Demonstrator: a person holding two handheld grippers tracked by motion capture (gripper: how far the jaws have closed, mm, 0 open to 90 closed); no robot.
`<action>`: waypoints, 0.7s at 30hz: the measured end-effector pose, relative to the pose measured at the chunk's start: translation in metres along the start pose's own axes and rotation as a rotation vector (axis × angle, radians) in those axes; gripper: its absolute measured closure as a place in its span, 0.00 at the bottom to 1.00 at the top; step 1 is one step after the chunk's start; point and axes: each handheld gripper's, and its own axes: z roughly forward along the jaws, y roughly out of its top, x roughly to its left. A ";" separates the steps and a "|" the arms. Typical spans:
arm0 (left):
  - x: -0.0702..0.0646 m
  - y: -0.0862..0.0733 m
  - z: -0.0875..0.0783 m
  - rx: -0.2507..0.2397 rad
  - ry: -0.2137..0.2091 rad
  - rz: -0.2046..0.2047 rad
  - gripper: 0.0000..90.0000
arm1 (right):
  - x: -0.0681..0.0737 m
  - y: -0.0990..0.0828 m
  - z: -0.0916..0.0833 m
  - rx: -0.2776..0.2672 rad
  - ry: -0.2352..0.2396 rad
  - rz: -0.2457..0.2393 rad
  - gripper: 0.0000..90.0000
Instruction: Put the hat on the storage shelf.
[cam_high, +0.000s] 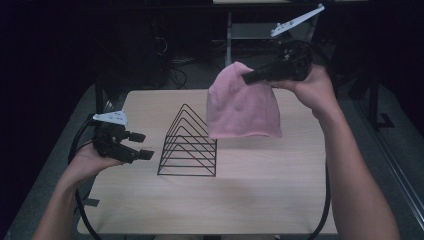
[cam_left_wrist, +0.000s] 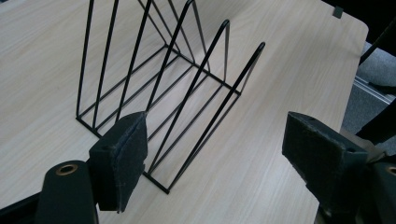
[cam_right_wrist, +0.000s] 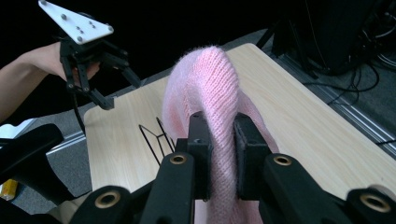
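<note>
Forearms of mine come in from the near edge of the table (cam_high: 250, 200), one on each side. My left gripper (cam_high: 142, 146) hovers at the table's left edge with its jaws spread wide and nothing between them; in the left gripper view the pads (cam_left_wrist: 126, 158) frame the near end of the wire rack (cam_left_wrist: 173, 93). The rack (cam_high: 189, 142) stands upright near the middle of the table, its black triangular dividers lined up one behind another, between my two hands. Just beyond and to the right of it, my right gripper (cam_high: 250, 77) is raised above the table, clamped on the crown of a pink knit hat (cam_high: 242, 102). The hat hangs down from the jaws, its brim near the rack's top. Past the far edge, cables (cam_high: 175, 70) lie on the dark floor.
</note>
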 end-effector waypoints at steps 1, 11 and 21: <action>0.000 0.000 0.000 0.000 0.000 0.000 0.25 | 0.001 0.003 0.001 -0.002 0.004 -0.007 0.88; 0.001 0.011 0.000 -0.020 -0.021 0.006 0.25 | 0.015 0.030 0.013 -0.013 0.032 -0.058 0.88; 0.002 0.019 -0.004 -0.033 -0.027 0.019 0.25 | 0.029 0.055 0.031 0.001 0.065 -0.099 0.88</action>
